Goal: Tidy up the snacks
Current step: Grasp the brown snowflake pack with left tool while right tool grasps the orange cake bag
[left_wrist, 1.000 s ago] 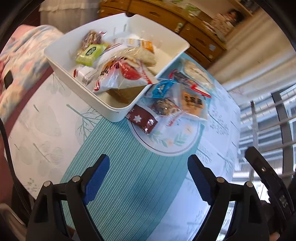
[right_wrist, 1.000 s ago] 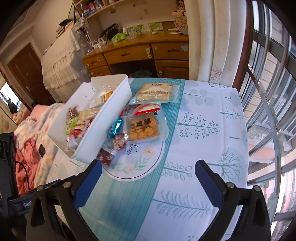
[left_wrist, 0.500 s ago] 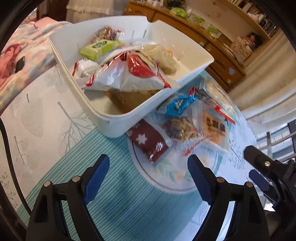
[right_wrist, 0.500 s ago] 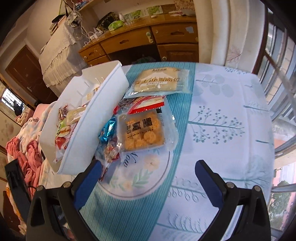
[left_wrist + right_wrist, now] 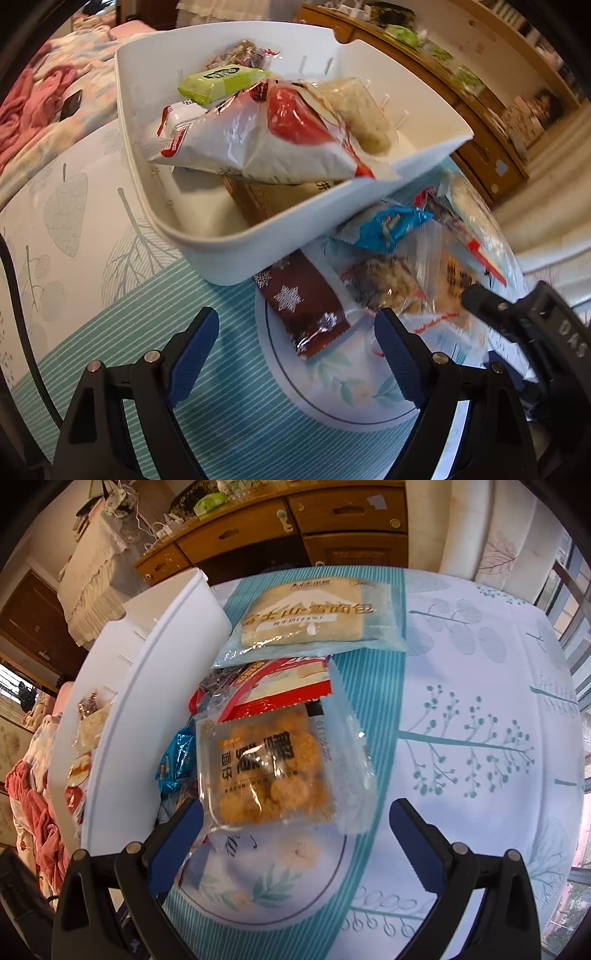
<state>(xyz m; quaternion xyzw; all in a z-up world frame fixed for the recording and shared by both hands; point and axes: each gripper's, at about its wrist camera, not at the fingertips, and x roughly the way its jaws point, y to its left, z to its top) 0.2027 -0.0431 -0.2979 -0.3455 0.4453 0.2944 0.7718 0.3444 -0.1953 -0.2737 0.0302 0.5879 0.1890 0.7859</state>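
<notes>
From the left wrist, the left hand-held gripper point(image 5: 295, 347) hangs spread and empty over the dark red snowflake-printed foil packet point(image 5: 303, 304), which lies on the desk just beside the white plastic bin point(image 5: 258, 243). From the right wrist, the right hand-held gripper point(image 5: 295, 838) is spread and empty around the clear bag of golden biscuits point(image 5: 269, 771), also beside that bin. The packets overlap, so a closing jaw could drag a neighbour or slip on the slick film.

Daylight from windows point(image 5: 569, 602) at right, bright, pinkish overexposure at that edge. Glare on clear snack wrappers point(image 5: 269, 771). White bin point(image 5: 258, 240) slightly blown out. Strong fisheye bending, black vignette in corners. Slight motion blur at left-view right edge.
</notes>
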